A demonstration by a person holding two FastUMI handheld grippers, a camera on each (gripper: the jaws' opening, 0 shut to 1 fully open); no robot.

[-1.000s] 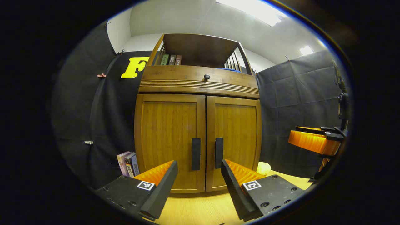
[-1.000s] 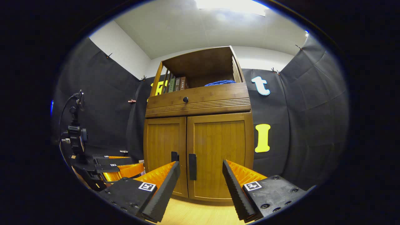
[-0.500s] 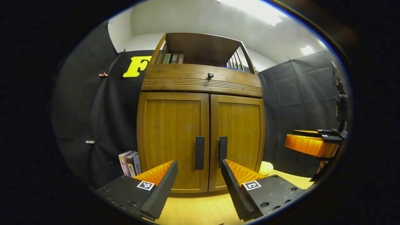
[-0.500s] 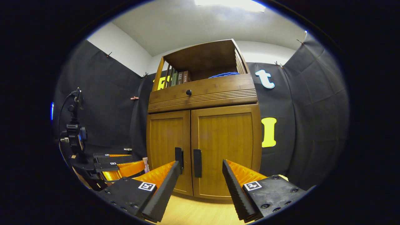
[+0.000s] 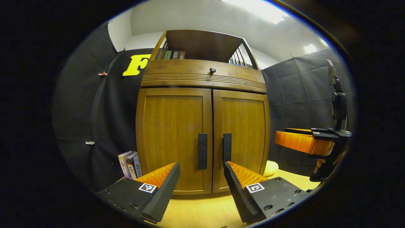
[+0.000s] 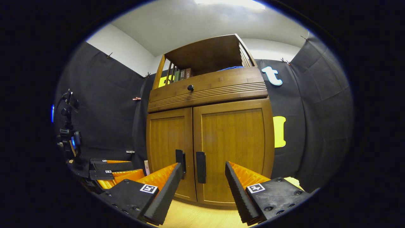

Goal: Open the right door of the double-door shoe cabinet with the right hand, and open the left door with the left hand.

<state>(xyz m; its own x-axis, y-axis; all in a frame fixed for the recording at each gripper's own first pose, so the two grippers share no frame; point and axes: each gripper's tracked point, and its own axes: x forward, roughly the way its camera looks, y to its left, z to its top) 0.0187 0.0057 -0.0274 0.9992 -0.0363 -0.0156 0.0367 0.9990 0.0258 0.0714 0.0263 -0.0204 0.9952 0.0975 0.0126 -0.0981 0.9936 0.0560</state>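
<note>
A brown wooden shoe cabinet (image 5: 202, 76) stands ahead with both doors closed. In the left gripper view the left door (image 5: 172, 139) carries a dark vertical handle (image 5: 202, 151), and the right door (image 5: 245, 139) has its own handle (image 5: 227, 148). My left gripper (image 5: 202, 185) is open, a short way in front of the two handles. In the right gripper view the right door (image 6: 232, 152) and its handle (image 6: 201, 167) sit just beyond my open right gripper (image 6: 203, 186). The left door's handle (image 6: 180, 158) shows beside it. Nothing is held.
Several books (image 5: 129, 164) stand on the floor left of the cabinet. A pale yellow object (image 5: 271, 167) lies at its right foot. More books (image 5: 173, 54) and a blue cloth (image 6: 232, 67) rest on the open top shelf above a drawer knob (image 5: 212, 70). The floor (image 5: 202, 212) is light wood.
Both grippers have come closer to the cabinet, so the doors and handles look larger. Both stay open. The doors have not moved.
</note>
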